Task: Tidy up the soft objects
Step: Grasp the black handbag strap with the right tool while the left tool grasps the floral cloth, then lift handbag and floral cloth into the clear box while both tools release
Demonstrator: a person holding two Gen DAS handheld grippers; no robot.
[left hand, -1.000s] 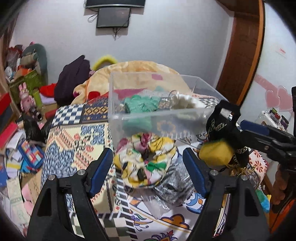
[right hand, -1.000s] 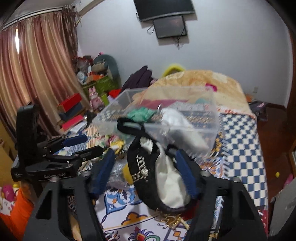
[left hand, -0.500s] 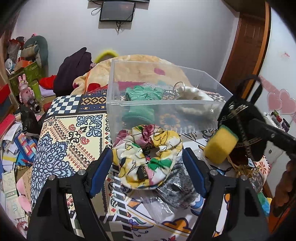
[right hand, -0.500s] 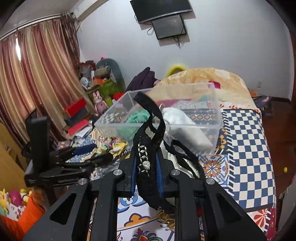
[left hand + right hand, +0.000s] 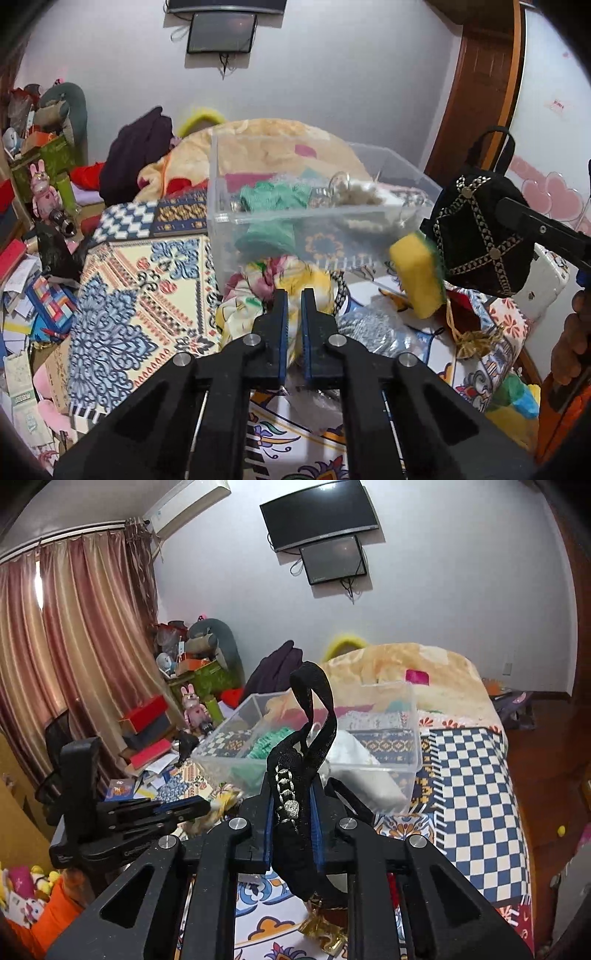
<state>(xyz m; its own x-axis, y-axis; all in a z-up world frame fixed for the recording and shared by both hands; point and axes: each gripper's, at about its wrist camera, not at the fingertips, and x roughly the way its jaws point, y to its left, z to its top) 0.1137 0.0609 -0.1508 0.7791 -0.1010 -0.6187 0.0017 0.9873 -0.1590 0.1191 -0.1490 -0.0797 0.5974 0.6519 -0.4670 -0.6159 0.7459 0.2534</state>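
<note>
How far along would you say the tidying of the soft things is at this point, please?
Partly done: the clear bin already holds a green cloth and a white fluffy item. In hand: the right gripper holds the black pouch aloft, and the left gripper is closed on the floral scrunchie. Left: a yellow sponge and grey fabric outside it.

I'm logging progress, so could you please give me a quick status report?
Left hand-held gripper shut on floral scrunchie. Right hand-held gripper shut on black pouch, lifted. Clear bin open. Yellow sponge in mid-air.

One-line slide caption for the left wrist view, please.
Left gripper shut on the floral scrunchie; right gripper holds a black pouch beside the clear bin.
</note>
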